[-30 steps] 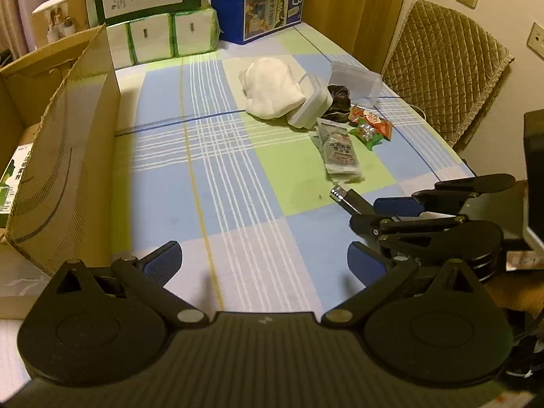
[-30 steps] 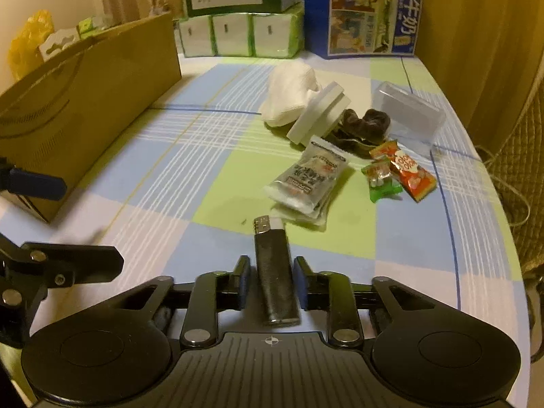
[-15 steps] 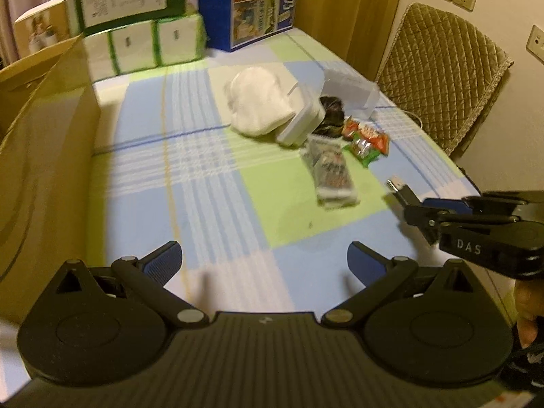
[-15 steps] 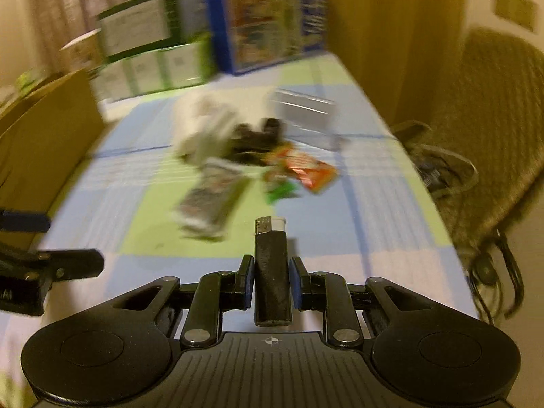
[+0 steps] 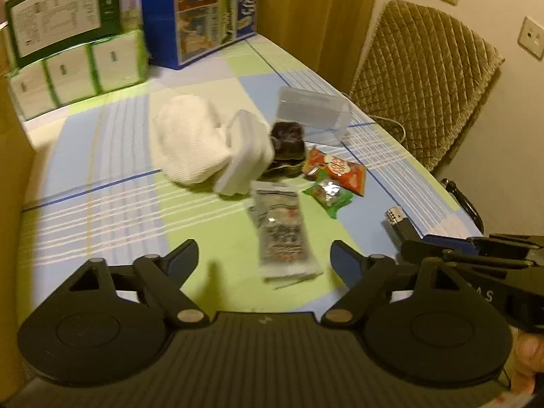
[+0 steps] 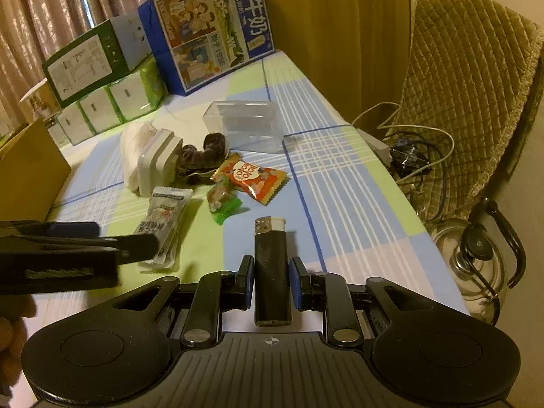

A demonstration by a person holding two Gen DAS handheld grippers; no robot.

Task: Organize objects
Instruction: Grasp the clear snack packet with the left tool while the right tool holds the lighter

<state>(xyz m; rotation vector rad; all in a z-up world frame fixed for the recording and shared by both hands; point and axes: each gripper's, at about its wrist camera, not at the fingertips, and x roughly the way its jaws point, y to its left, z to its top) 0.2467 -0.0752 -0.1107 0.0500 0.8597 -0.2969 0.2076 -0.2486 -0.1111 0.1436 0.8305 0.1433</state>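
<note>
Checked cloth in blue, green and white covered the tabletop, with curtains behind and a quilted chair off at 2 o'clock. At the far end stood a blue milk carton box and, left of it, a green box on wrapped tissue packs. A brown cardboard box rose along the left edge.

The right tool had its fingers on either side of a black lighter, whose metal head pointed toward 12 o'clock. A narrow gap showed at each pad, so whether they truly pinched it could not be told. The lighter sat over the near right part of the cloth.

The left tool hung with its fingers spread wide and nothing between them, above the near end of a grey snack sachet.

Beyond the sachet, toward 12 o'clock, lay the clutter: a white cloth bundle touching a white plastic case, a dark crumpled item just beside that, and a clear plastic box behind. A red snack packet and a small green candy wrapper lay at about 1 o'clock from the sachet. A metal kettle stood on the floor beside the tabletop, below the chair.
</note>
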